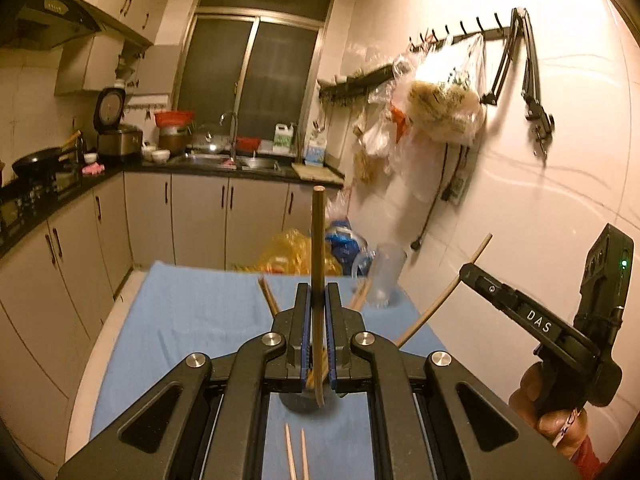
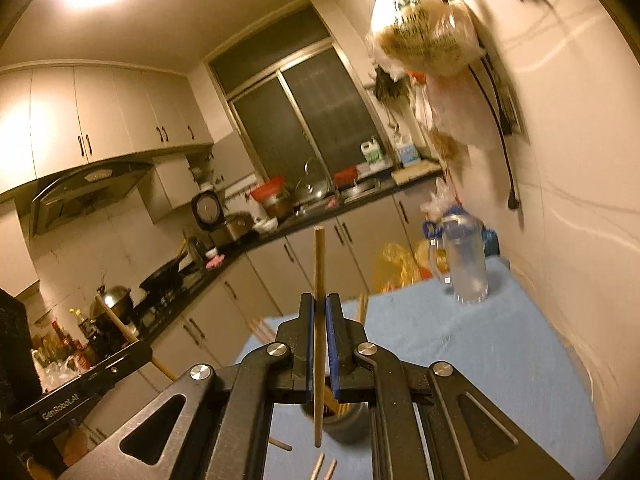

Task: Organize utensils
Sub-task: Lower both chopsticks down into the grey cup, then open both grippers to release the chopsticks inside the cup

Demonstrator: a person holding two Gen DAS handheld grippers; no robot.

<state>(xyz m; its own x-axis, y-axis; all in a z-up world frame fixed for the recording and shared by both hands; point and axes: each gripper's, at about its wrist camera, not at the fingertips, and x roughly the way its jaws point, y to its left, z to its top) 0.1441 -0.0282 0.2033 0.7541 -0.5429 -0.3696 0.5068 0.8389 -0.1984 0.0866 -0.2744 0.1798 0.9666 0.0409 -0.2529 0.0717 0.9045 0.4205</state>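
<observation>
Left wrist view: each gripper pinches one chopstick above the dark cup.
Left gripper (image 1: 318, 300) and right gripper (image 2: 319, 312) squeeze upright chopsticks (image 1: 319, 256) over the cup (image 2: 346, 420) near the blue table's (image 1: 192, 312) front edge; a tilted stick could miss the cup and fall.

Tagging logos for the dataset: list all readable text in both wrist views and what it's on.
"DAS": white letters on the side of the right gripper, seen in the left wrist view.
"GenRobot.AI": on the side of the left gripper, seen in the right wrist view.
Labels on the green-and-white jug and blue-and-white carton: too blurred to read.
</observation>
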